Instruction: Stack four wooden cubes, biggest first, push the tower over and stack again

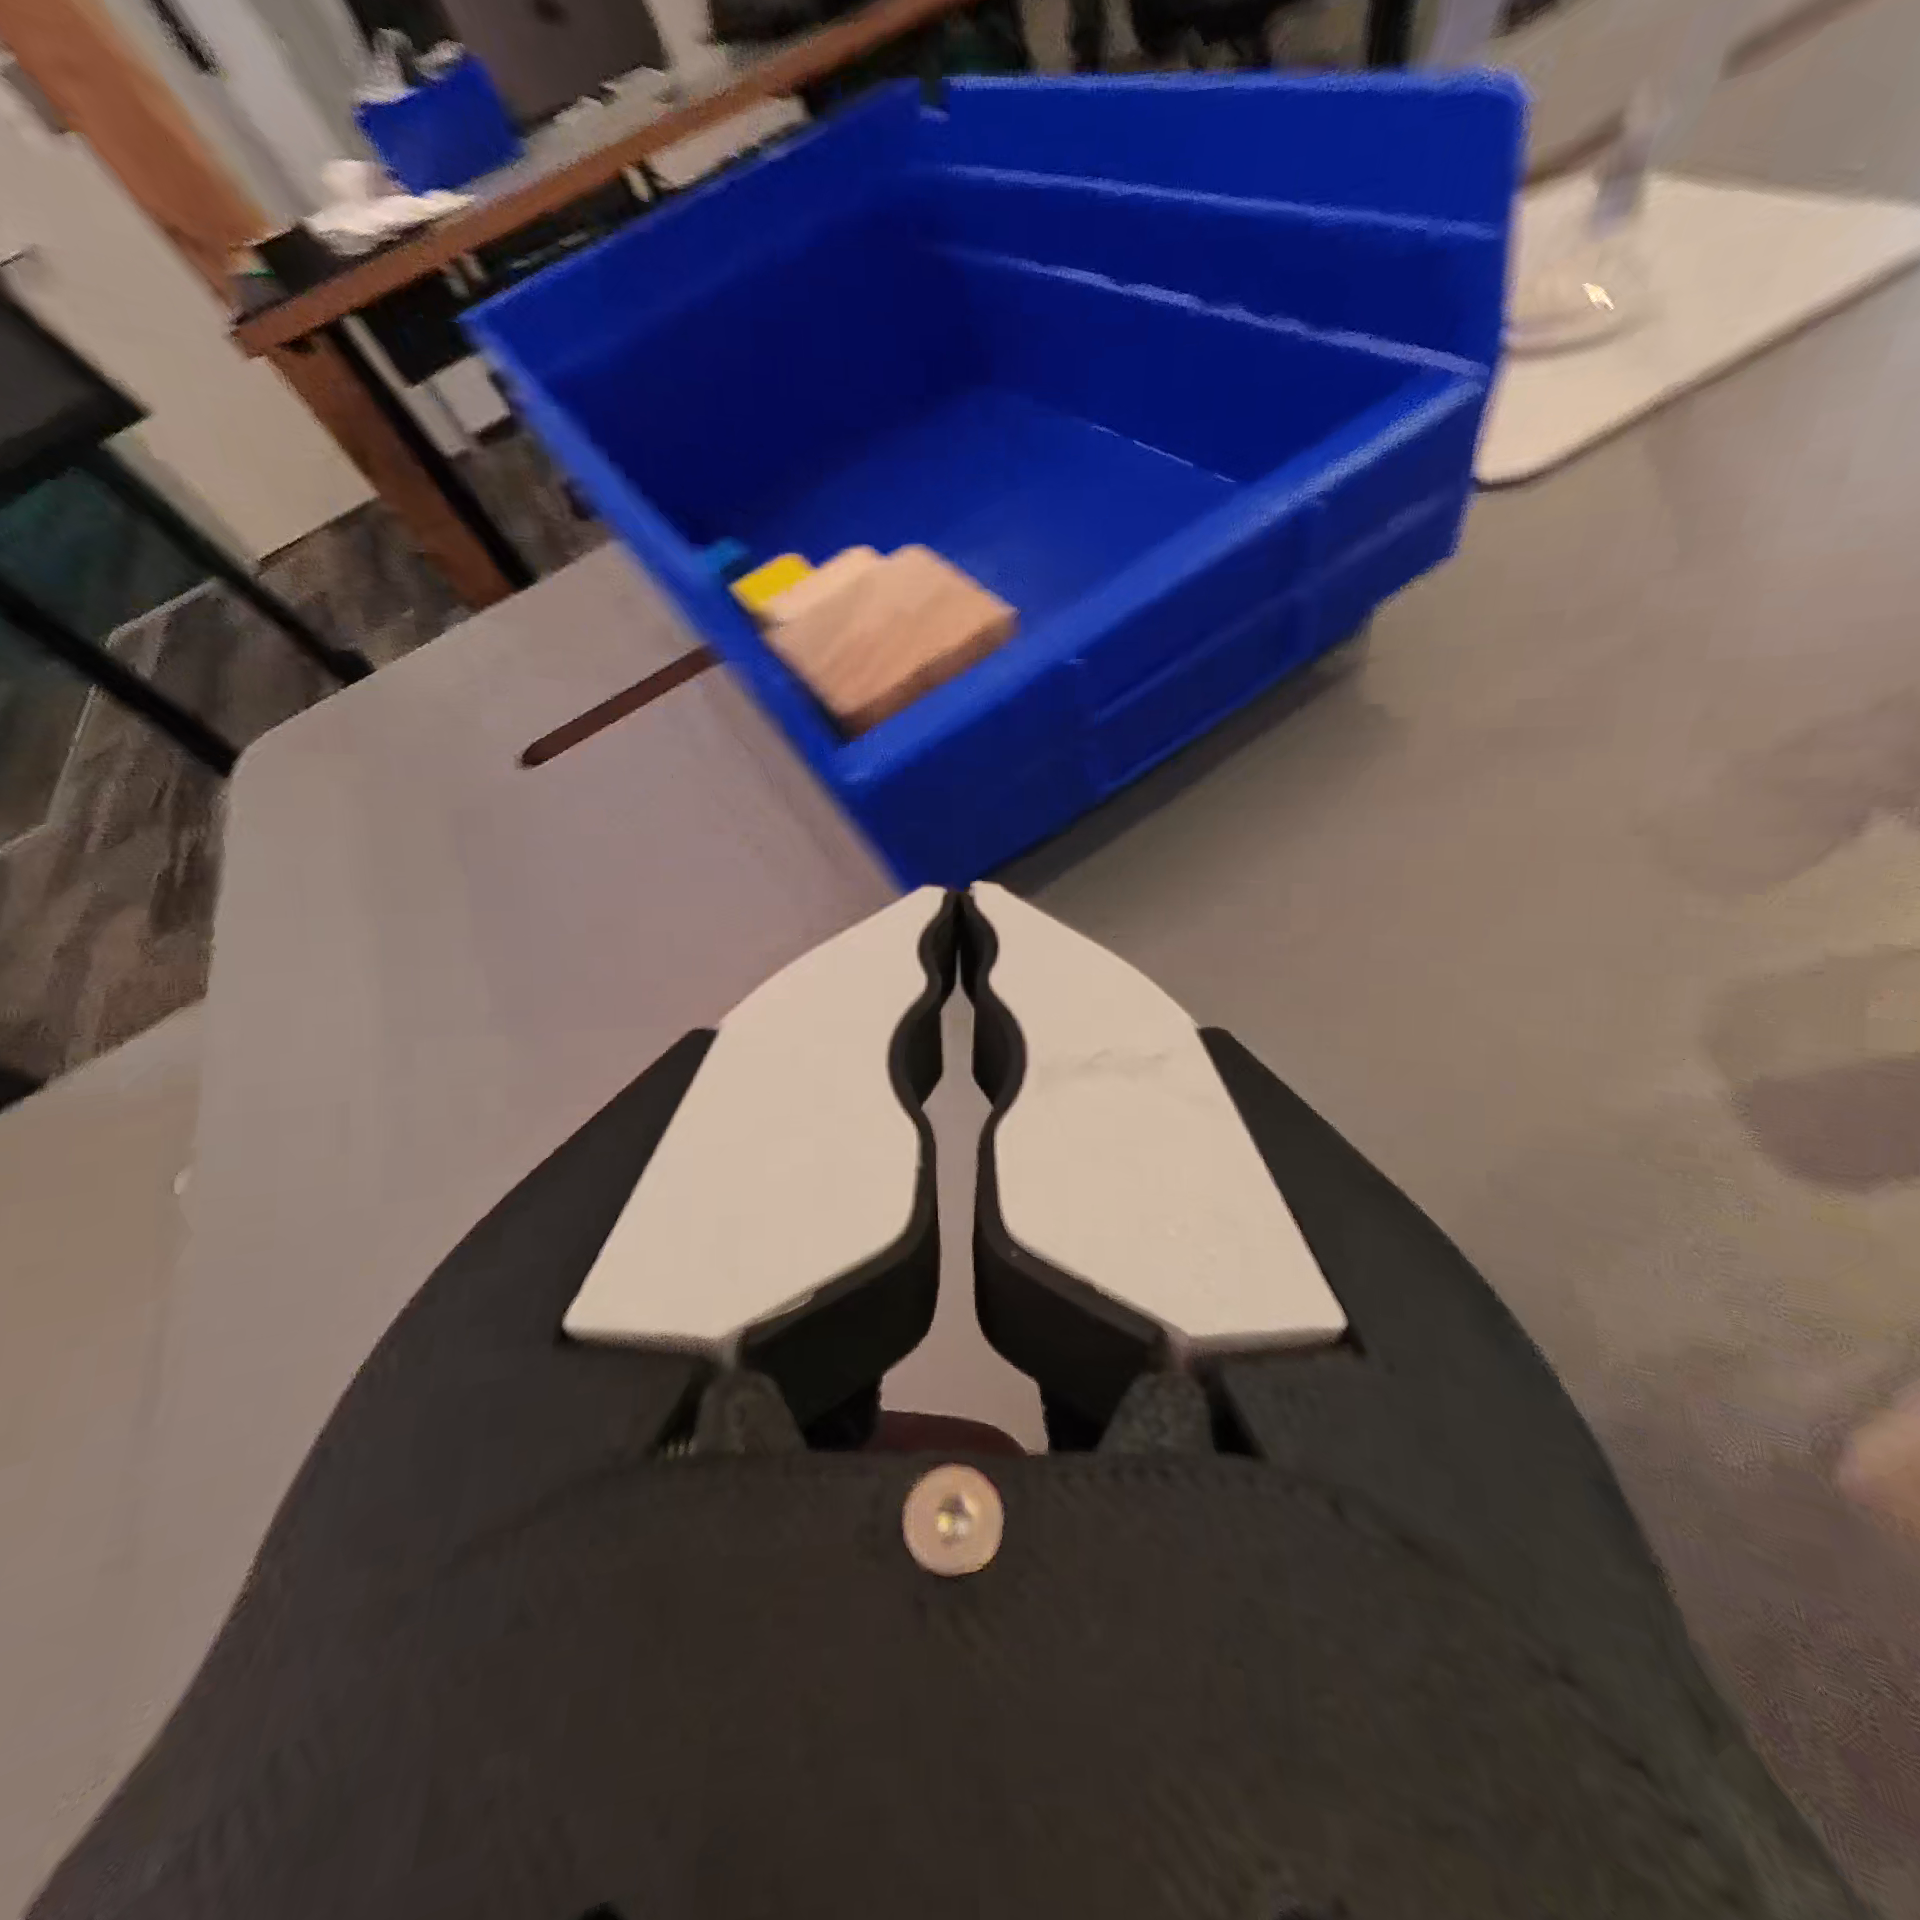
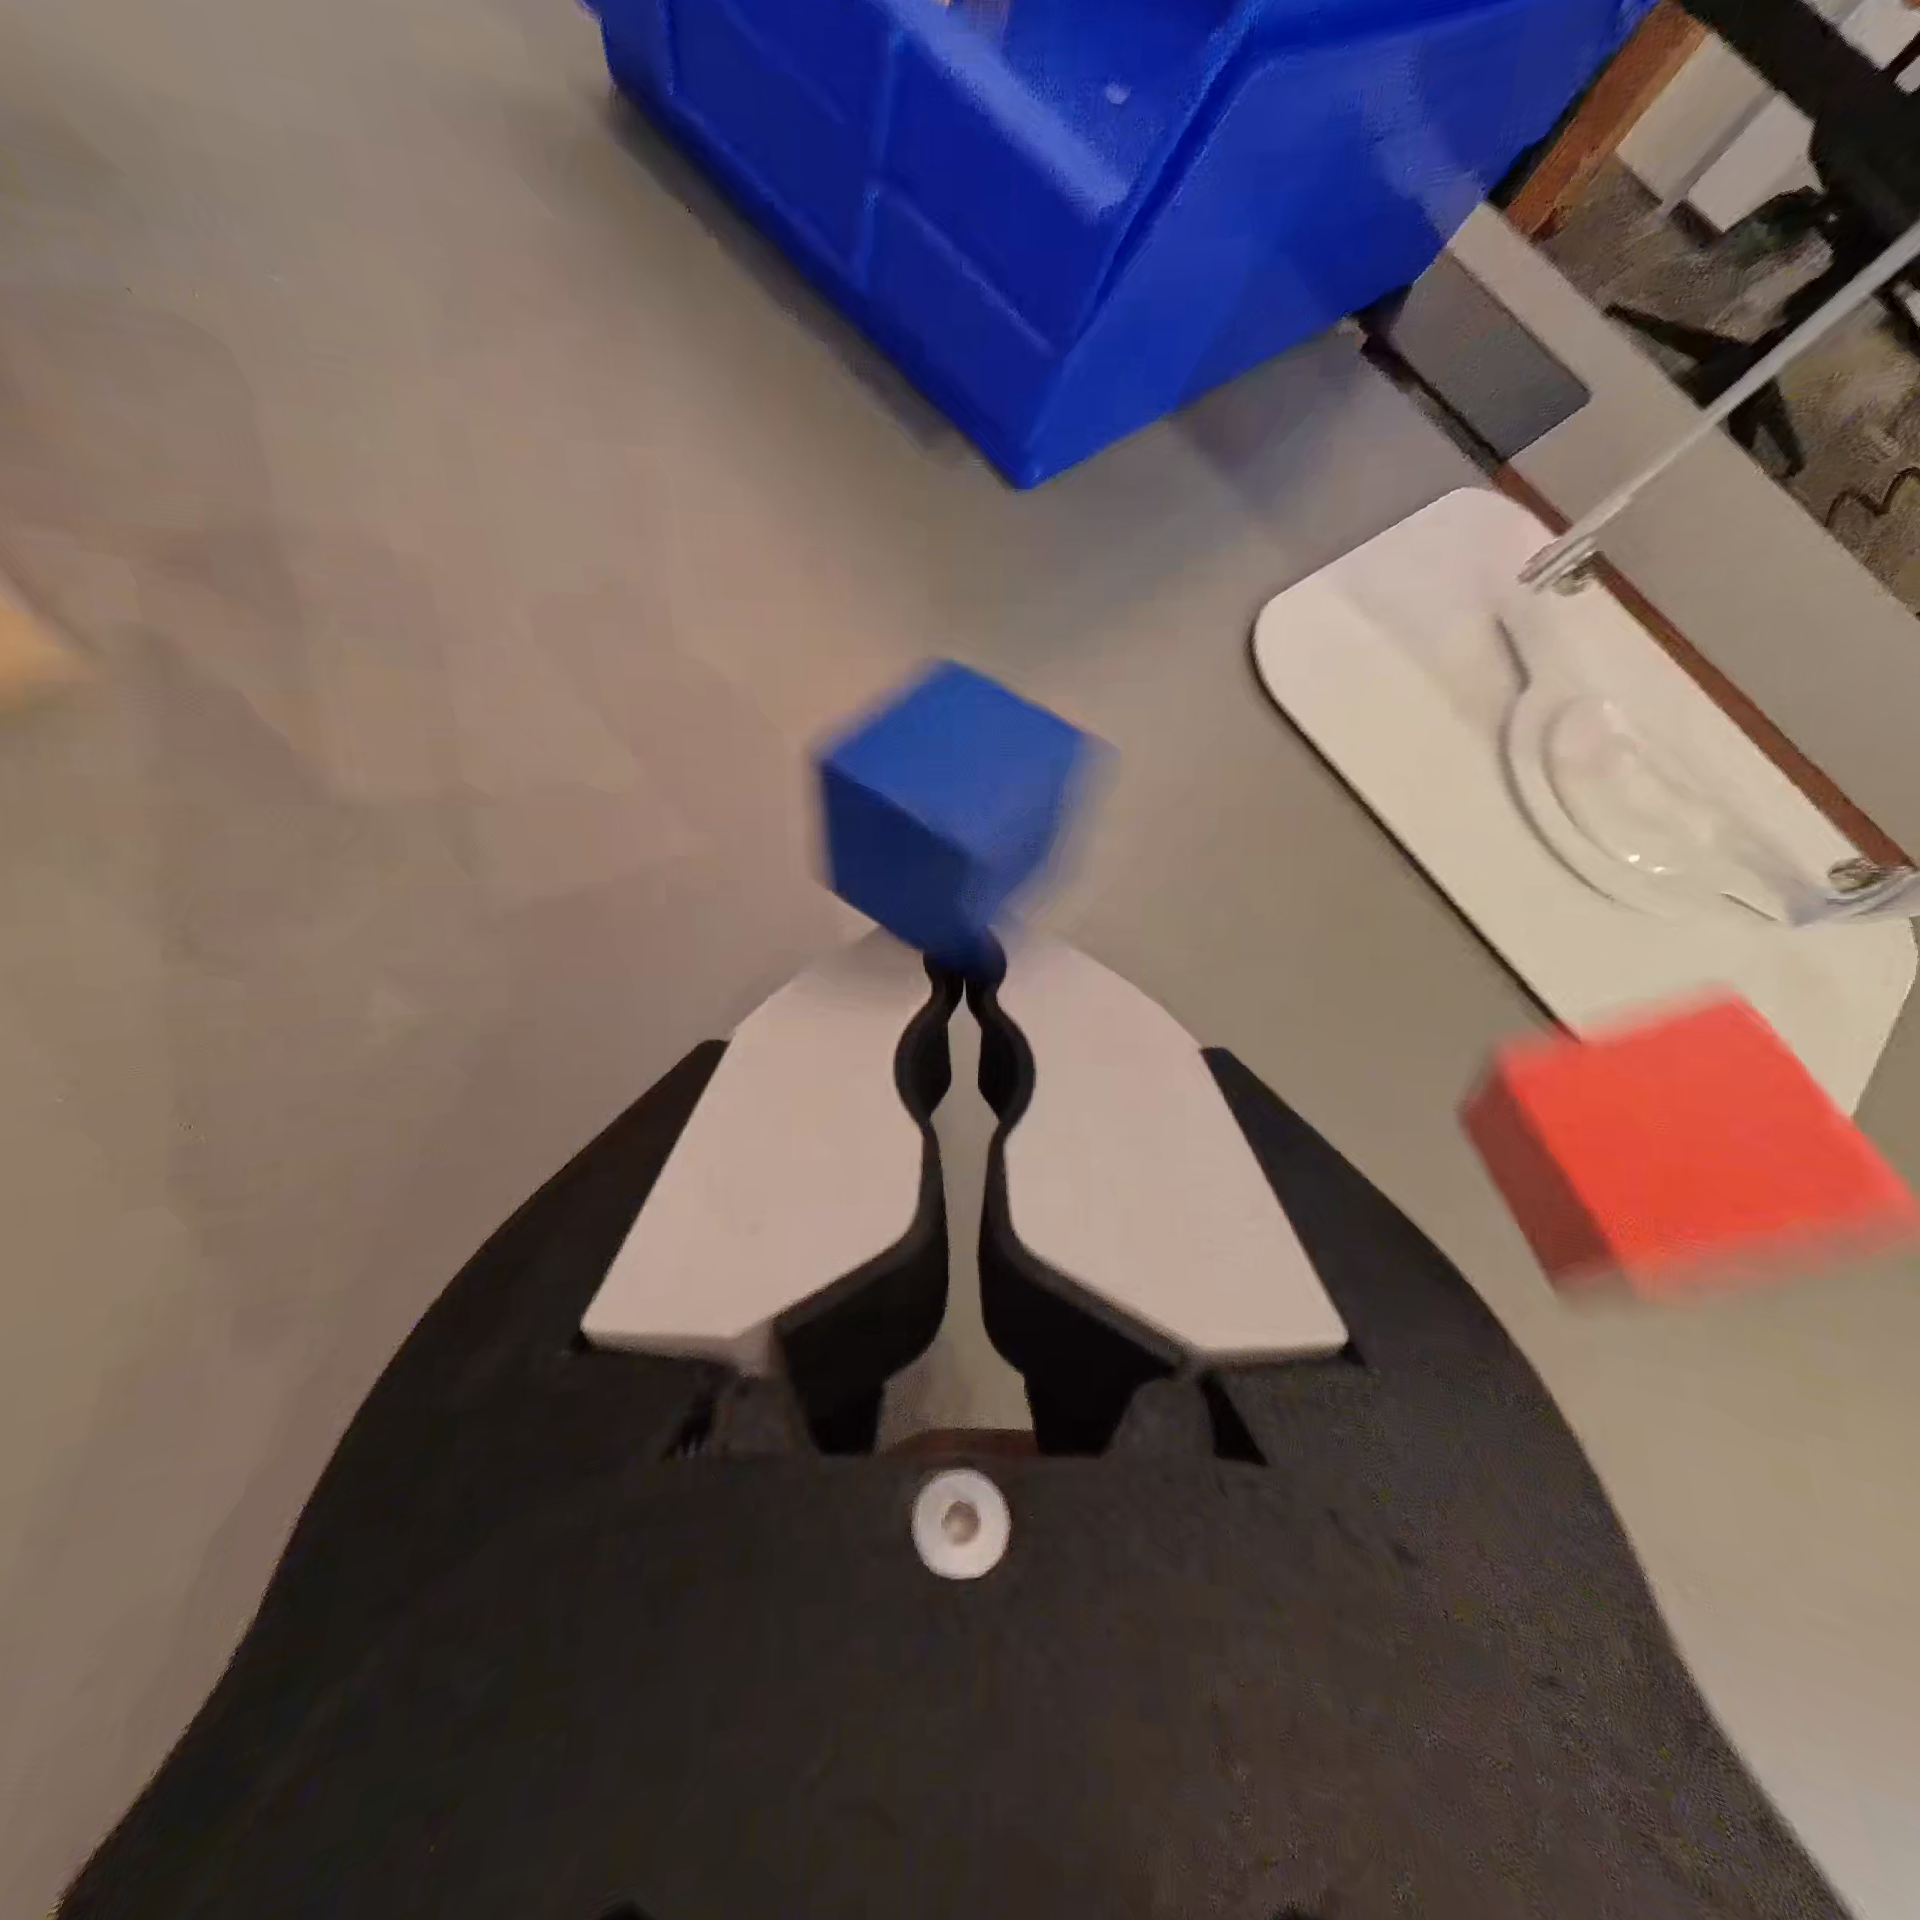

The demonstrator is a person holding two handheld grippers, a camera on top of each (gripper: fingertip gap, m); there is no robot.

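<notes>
The left hand-held gripper (image 1: 958,902) had its two fingers pressed together at the tips, with nothing between them, and it hung above the grey desk (image 1: 520,987) just short of the near corner of the blue bin (image 1: 1195,665). Inside that bin, against its near-left wall, lay a few blocks bunched together: plain wooden blocks (image 1: 894,634), a small yellow block (image 1: 771,582) touching them on the far side, and a sliver of a light blue piece (image 1: 724,556) beyond the yellow one; blur made it impossible to count the wooden ones. In the right wrist view the right hand-held gripper (image 2: 961,961) was likewise drawn nearly closed, only a thin slit showing between its fingers. A blue cube (image 2: 951,810) stood tilted on one corner right at the fingertips, its lowest corner overlapping them; whether the tips pinched that corner or merely touched it could not be told through the motion blur. The blue bin (image 2: 1039,260) sat farther along the desk (image 2: 364,520) beyond this cube. To the right of the blue cube and nearer the camera lay a larger red cube (image 2: 1694,1143), well apart from the gripper, its far edge against a white mat (image 2: 1371,644). A clear glass dish (image 2: 1621,800) rested on that mat. At the far left edge of this view, level with the blue cube, a pale wooden piece (image 2: 31,644) was just visible.
</notes>
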